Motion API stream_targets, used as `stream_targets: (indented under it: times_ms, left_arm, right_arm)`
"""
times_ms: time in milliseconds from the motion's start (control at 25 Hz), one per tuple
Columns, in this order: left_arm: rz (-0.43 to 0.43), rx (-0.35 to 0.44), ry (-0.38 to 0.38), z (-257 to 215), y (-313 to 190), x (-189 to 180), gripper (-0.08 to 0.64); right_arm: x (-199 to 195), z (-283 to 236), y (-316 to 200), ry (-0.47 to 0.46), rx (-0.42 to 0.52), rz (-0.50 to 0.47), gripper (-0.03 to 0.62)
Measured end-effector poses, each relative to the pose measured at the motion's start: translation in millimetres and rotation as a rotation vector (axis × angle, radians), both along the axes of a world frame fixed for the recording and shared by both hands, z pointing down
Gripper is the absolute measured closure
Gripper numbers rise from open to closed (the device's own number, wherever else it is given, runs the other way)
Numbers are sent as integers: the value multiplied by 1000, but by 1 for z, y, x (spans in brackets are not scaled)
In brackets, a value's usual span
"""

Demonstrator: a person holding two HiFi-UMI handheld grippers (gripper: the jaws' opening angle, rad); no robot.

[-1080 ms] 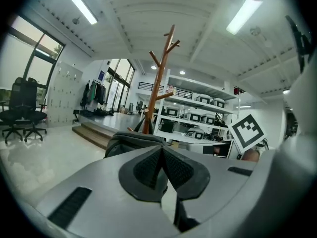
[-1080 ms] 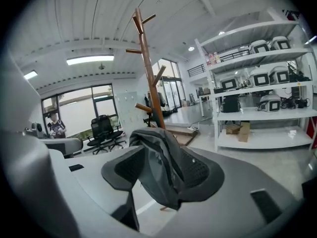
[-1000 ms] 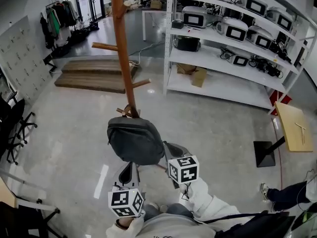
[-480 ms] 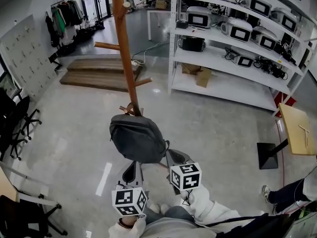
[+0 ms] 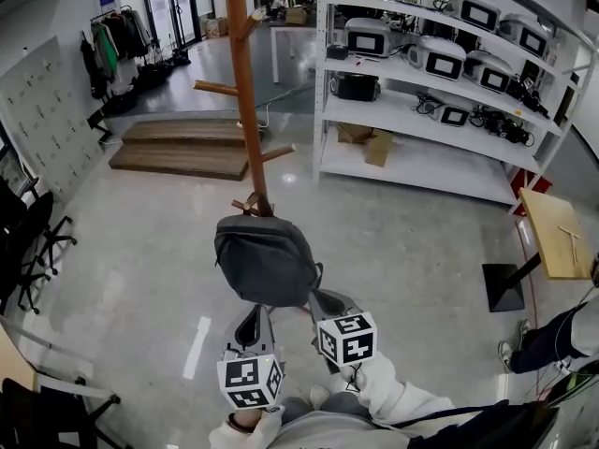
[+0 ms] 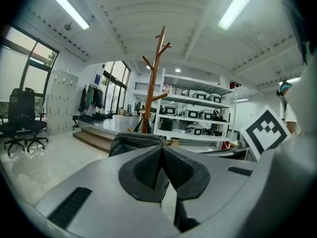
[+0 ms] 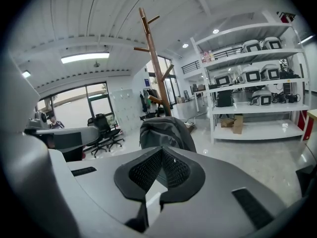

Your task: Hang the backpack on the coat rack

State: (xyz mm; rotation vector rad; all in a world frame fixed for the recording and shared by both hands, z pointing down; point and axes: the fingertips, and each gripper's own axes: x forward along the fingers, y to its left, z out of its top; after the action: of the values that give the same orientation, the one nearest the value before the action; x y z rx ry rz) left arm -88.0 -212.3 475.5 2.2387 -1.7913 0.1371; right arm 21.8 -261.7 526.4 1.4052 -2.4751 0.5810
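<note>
A dark grey backpack (image 5: 267, 260) hangs on a low peg (image 5: 245, 204) of the tall wooden coat rack (image 5: 245, 92). Neither gripper holds it. My left gripper (image 5: 254, 314) sits just below the backpack's lower edge, jaws shut and empty. My right gripper (image 5: 325, 299) is by the backpack's lower right corner, also shut with nothing in it. In the left gripper view the closed jaws (image 6: 162, 150) point at the backpack (image 6: 130, 141) and the rack (image 6: 151, 90) behind it. The right gripper view shows the closed jaws (image 7: 161, 152), the backpack (image 7: 166, 129) just beyond and the rack (image 7: 154, 63).
White shelving (image 5: 426, 124) with appliances stands to the right of the rack. A wooden platform (image 5: 182, 143) lies behind it. Office chairs (image 5: 23, 241) stand at the left, a small wooden table (image 5: 552, 237) and a person's leg (image 5: 547, 344) at the right.
The right gripper has drawn back a little from the backpack's lower right edge. The backpack stays hanging on the rack. The left gripper has shifted only slightly.
</note>
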Motion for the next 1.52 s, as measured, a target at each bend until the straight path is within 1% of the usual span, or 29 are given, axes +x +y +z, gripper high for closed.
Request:
stream_targets:
  times_ms: [240,400,640,840,1000,1200,1520]
  left_arm:
    - [35,2,3,4,11,-13,558]
    - [24,15,4,2,13,-25,558]
    - [39,15,13,2,20,-19,558]
    - [55,15,7,2,23,-11,558]
    - [43,15,15,4,23,-11,558]
    - [25,22,32,0,21,-11,558]
    - [29,28,35,-6,19,-6,558]
  right_arm:
    - [-8,-6,18,-16,20,37,580]
    - [-11,-10,31,-24,45,52,580]
    - [-14,-12,34,-23,63,64,580]
    - [-19,-16,36,-32,65,39,580]
    - [-20,-18,36,-32,74,28,580]
    - [-22,-19,39,-8,85,-6,580]
    - [-23,-24,38,-13,91,-19,581]
